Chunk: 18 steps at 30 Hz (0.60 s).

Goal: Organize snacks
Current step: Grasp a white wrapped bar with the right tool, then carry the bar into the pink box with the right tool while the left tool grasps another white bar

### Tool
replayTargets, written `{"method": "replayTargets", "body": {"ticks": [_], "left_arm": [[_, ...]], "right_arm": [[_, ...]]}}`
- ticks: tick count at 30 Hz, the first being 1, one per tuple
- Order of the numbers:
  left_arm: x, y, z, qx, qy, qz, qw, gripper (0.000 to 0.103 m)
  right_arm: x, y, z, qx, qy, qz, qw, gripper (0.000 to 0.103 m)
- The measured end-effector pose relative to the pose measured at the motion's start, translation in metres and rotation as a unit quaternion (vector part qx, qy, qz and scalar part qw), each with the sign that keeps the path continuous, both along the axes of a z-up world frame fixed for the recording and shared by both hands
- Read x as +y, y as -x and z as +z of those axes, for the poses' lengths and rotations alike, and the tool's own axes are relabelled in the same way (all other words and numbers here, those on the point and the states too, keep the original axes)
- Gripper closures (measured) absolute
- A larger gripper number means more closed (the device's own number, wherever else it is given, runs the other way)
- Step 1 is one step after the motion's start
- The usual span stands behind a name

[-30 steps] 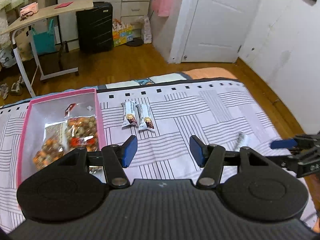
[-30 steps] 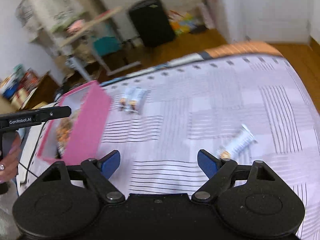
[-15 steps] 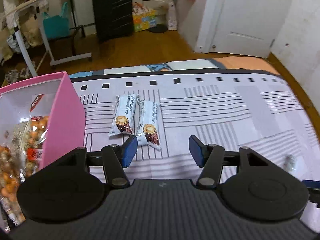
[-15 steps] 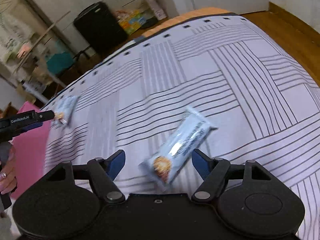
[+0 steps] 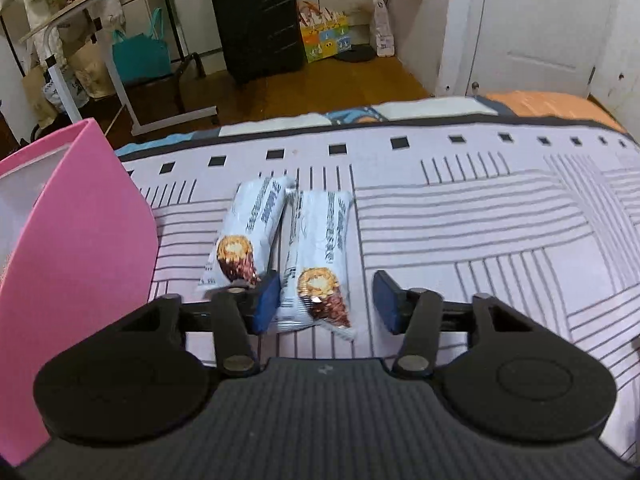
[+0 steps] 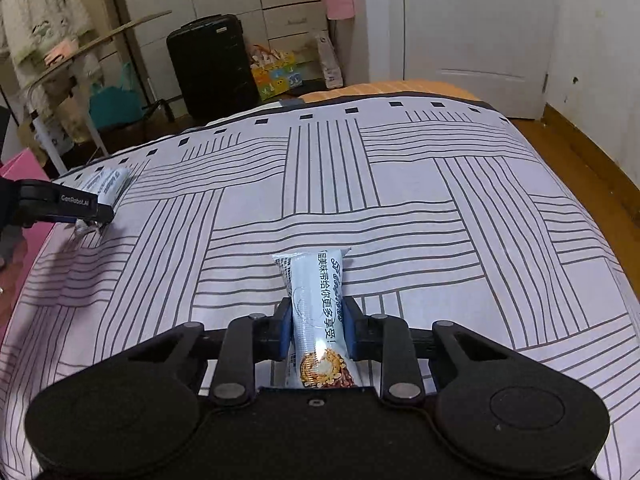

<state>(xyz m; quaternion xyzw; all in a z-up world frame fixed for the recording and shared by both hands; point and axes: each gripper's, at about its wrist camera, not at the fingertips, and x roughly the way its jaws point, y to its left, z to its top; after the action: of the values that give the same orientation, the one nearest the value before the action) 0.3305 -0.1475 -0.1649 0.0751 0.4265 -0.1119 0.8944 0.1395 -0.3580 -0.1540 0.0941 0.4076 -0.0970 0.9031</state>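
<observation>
Two white snack bars lie side by side on the striped bed cover: a left bar (image 5: 248, 232) and a right bar (image 5: 320, 256). My left gripper (image 5: 326, 304) is open, its jaws either side of the right bar's near end. The pink box (image 5: 76, 248) stands just left of it. My right gripper (image 6: 318, 328) is shut on a third white snack bar (image 6: 318, 300), which points away along the fingers, low over the bed. The left gripper (image 6: 60, 204) also shows at the far left of the right wrist view, by the two bars (image 6: 106, 184).
The bed (image 6: 400, 200) ends at wooden floor beyond and to the right. A black suitcase (image 5: 256, 20), a side table (image 5: 100, 0) and a teal bag (image 5: 140, 56) stand past the far edge. A white door (image 6: 472, 28) is at the back right.
My left gripper moved forward and down to the two bars and narrowed around the right one. My right gripper closed on the third bar.
</observation>
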Motion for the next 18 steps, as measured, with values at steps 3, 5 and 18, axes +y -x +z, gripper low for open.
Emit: {"method": "replayTargets", "body": {"ticks": [3,5,18], "left_arm": [[0.006,0.001,0.000,0.009,0.015,0.000,0.9998,0.069],[0.011,0.000,0.002,0.021,0.029,0.001,0.9994,0.071],[0.029,0.045,0.042,0.055,0.051,-0.038,0.9964,0.072]], "right_arm": [[0.001,0.003,0.003,0.001,-0.003,0.003,1.000,0.074],[0.002,0.003,0.004,0.003,-0.007,0.002,1.000,0.074],[0.024,0.030,0.025,0.020,-0.099,0.022,0.995,0.074]]}}
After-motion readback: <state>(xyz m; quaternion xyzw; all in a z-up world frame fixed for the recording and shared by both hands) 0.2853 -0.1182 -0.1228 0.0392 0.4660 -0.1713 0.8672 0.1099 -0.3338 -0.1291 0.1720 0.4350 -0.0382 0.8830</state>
